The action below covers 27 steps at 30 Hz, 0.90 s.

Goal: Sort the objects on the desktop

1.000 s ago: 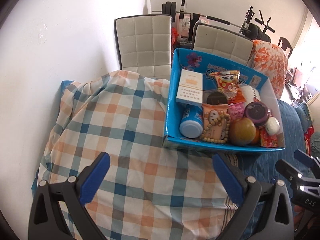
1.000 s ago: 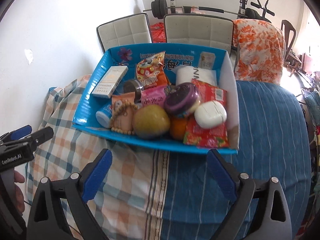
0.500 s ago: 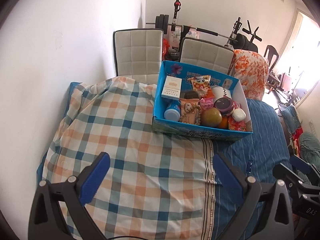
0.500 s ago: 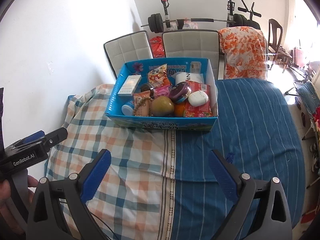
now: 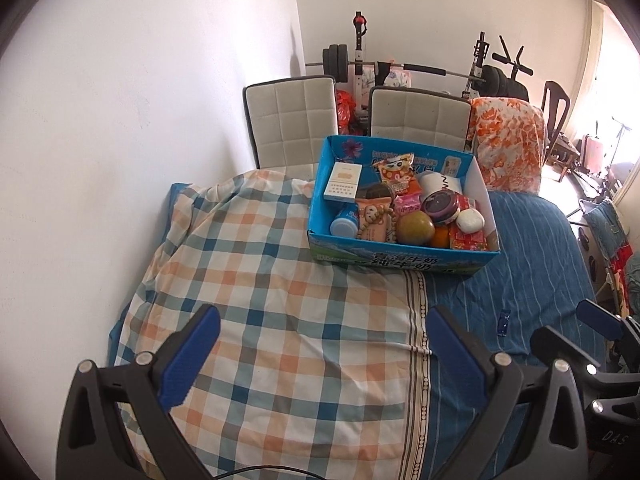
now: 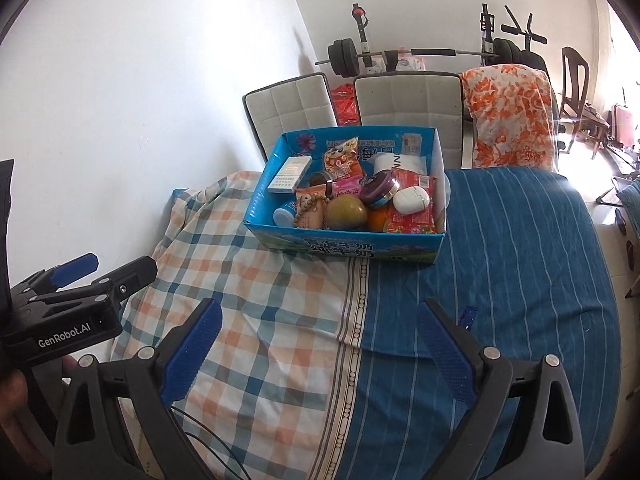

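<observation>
- Blue carton [image 5: 400, 258] stands at the far middle of the table, straddling the seam between the checked cloth [image 5: 272, 304] and the blue striped cloth [image 6: 516, 248]. Its front wall carries white Chinese characters, not fully legible.
- Contents, packed touching: white card box [image 5: 343, 182], cartoon snack packet [image 5: 396, 170], purple round jar [image 5: 440, 209], white oval case [image 5: 471, 221], brown fruit [image 5: 415, 227], bead string [image 5: 390, 226], blue-capped bottle [image 5: 344, 224], red packet [image 6: 410, 216].
- Left gripper [image 5: 320, 354]: spread wide, empty, low over the checked cloth, well short of the carton. Side label reads "GenRobot.AI".
- Right gripper [image 6: 318, 350]: spread wide, empty, over the seam.
- 2 padded chairs [image 5: 292, 124] behind the table; barbell rack [image 6: 362, 54] at the wall.
</observation>
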Motion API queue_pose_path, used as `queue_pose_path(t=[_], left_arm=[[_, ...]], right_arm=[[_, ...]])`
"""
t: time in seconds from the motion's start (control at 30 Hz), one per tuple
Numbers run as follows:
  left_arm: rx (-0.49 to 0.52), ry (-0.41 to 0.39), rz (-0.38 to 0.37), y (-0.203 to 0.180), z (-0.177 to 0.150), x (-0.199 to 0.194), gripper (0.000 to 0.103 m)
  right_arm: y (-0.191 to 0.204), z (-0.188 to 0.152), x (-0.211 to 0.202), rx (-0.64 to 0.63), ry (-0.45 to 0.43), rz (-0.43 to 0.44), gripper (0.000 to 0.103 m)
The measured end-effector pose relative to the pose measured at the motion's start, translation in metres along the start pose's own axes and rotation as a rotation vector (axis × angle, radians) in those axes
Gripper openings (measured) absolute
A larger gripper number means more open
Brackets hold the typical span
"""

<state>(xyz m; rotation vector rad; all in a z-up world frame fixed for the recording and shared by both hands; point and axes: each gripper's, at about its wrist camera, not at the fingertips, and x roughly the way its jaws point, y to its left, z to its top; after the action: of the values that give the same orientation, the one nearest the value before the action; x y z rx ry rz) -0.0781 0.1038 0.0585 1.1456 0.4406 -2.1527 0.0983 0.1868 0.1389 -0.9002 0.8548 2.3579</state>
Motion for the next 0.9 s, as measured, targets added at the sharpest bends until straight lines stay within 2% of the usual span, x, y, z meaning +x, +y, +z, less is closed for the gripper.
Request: queue_pose_path(t=[0.17,0.33,0.9], left_arm=[[0.023,0.01,0.042,-0.016,-0.009,-0.004,0.103],[0.037,0.026,0.048,-0.029,-0.011,-0.004,0.103],[0.036,0.044,0.021,-0.061,0.001,0.009,0.103]], right_arm=[[-0.016,-0.003,0.002,0.022,-0.006,0.039,0.099],[-0.028,-0.004,0.002,0.053,-0.007,0.063,0.099],[-0.055,-0.004,0.001,0.07,0.019,0.035,0.099]])
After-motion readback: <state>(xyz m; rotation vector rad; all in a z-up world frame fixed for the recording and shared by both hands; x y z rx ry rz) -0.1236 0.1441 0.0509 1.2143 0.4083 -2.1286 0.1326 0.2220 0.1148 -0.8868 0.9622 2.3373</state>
